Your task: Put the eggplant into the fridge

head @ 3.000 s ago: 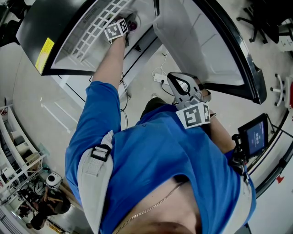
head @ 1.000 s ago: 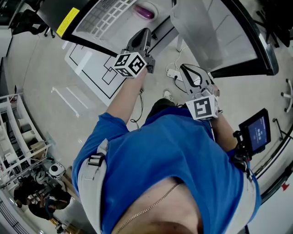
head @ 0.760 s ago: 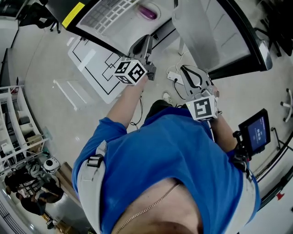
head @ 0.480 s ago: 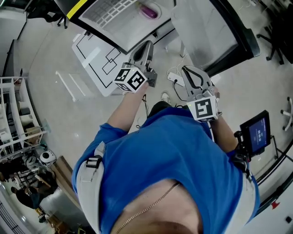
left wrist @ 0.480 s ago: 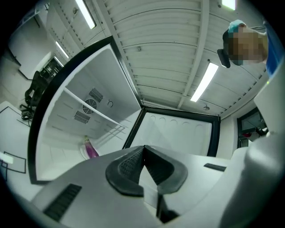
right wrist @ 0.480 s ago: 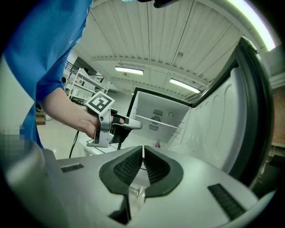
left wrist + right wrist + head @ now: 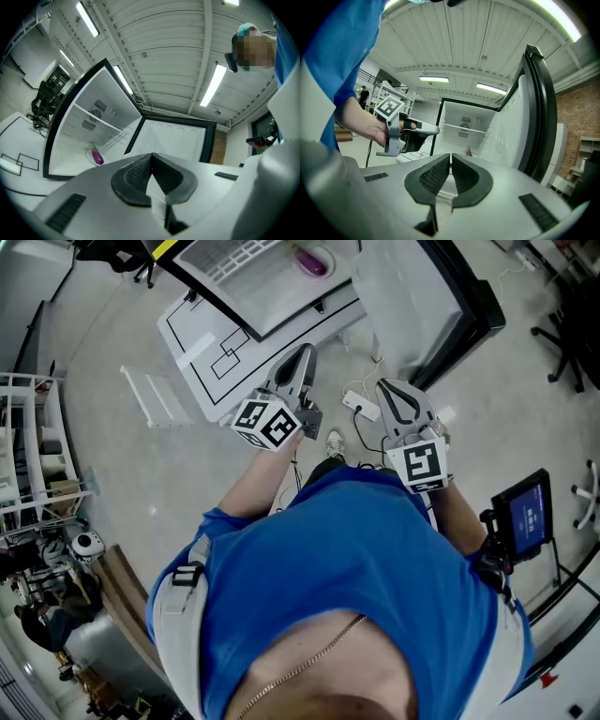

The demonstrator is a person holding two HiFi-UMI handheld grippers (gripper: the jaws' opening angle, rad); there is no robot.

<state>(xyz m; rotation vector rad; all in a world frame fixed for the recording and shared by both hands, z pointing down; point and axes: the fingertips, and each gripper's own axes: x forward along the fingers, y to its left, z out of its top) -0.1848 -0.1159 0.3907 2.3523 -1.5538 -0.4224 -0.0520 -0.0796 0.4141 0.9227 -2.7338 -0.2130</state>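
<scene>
Head view.
- Fridge (image 7: 272,296): far end of the floor, standing open, white inside, with its door (image 7: 412,306) swung out to the right.
- Eggplant (image 7: 308,261): purple, lying on a white plate (image 7: 327,253) inside the fridge, beside a wire shelf (image 7: 230,257); well apart from both tools.
- Left gripper (image 7: 303,352): held out at the near side of the fridge, over a white floor mat (image 7: 202,343) marked with black lines; jaws pressed together, carrying nothing.
- Right gripper (image 7: 394,390): just right of the left one, above a power strip (image 7: 361,406) on the floor; jaws together, carrying nothing.
- Blue shirt (image 7: 356,568): the person's, filling the near part of the view.
- Screen (image 7: 525,517): on a stand, near right.
- Shelving rack (image 7: 37,456): far left.

Left gripper view.
- Left gripper (image 7: 151,155): both pads meet at the tips, with nothing between them.
- Fridge (image 7: 75,122): beyond the jaws and to the left, with the door (image 7: 173,140) facing the camera.
- Eggplant (image 7: 97,154): on the plate (image 7: 90,158), low in the open compartment.

Right gripper view.
- Right gripper (image 7: 450,156): pads closed to a hairline slit, with nothing in it.
- Left gripper (image 7: 433,129): at the left, gripped by the left hand (image 7: 370,129).
- Fridge (image 7: 464,119): straight ahead, with the door (image 7: 534,117) on edge at the right.
- Eggplant (image 7: 468,151): a small purple shape just above the jaw tips, far off inside the fridge.
</scene>
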